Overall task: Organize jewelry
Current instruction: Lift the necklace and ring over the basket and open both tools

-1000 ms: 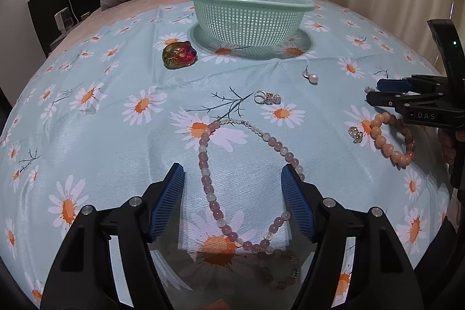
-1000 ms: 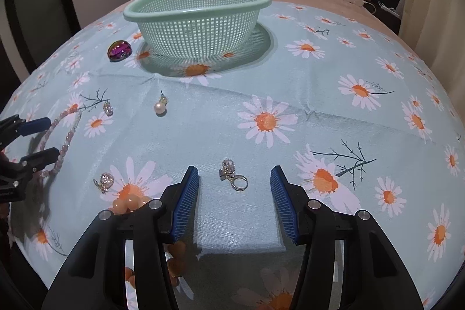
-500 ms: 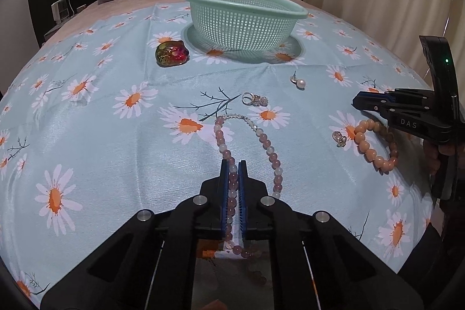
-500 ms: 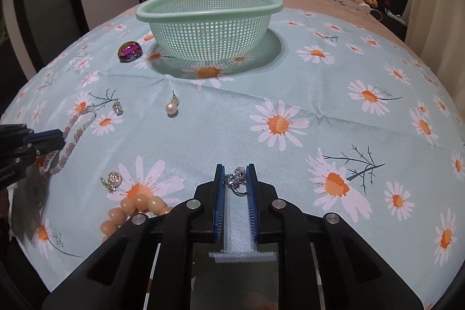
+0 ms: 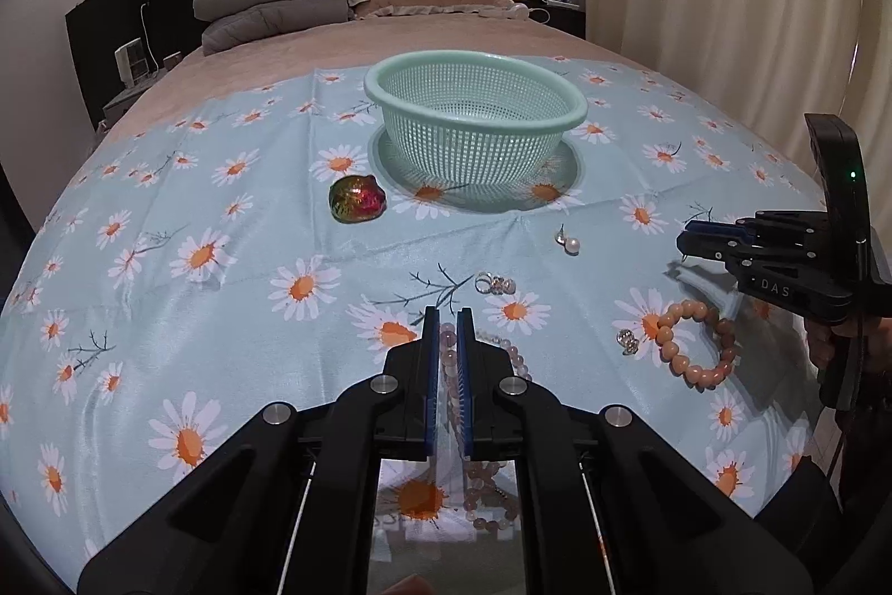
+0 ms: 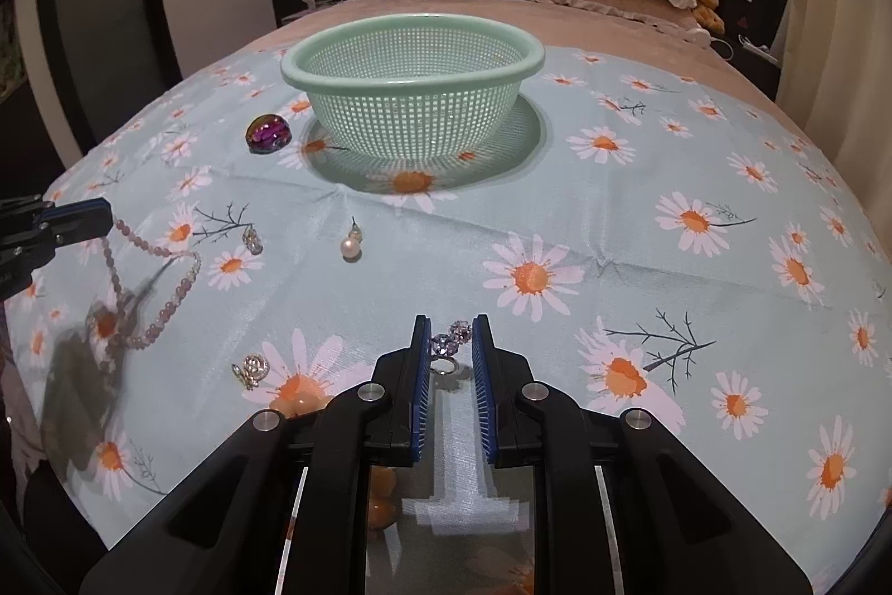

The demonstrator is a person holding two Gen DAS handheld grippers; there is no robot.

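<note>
In the left wrist view, the left gripper (image 5: pixel 447 316) has its jaws pinched almost fully together on the pale pink bead necklace (image 5: pixel 515 361), whose strand runs up between the blue pads and hangs slack below them, the rest of the loop trailing on the daisy-print cloth (image 5: pixel 212 327) toward 5 o'clock. In the right wrist view, the right gripper (image 6: pixel 450 324) is closed to a narrow gap on a small ring with purple stones (image 6: pixel 452 337), which sits between the fingertips just clear of the cloth. Around them lie the pieces yet to be gathered: the orange bead bracelet (image 5: pixel 697 338) and a small gold charm (image 5: pixel 627 341) at about 3 o'clock of the left tool, a second ring (image 5: pixel 493 284) just beyond its tips at 1 o'clock, and a pearl earring (image 6: pixel 351 246) at 11 o'clock of the right tool. Farthest off, the mint green basket (image 6: pixel 412 54) stands upright and looks empty, with an iridescent stone (image 6: pixel 268 133) just beside it. The basket lies at 12 o'clock from both tools, slightly toward 11 for the right one; both carries are probably straight forward, neither hand clearly nearer, and the necklace's dangling length needs height to clear the rim.
</note>
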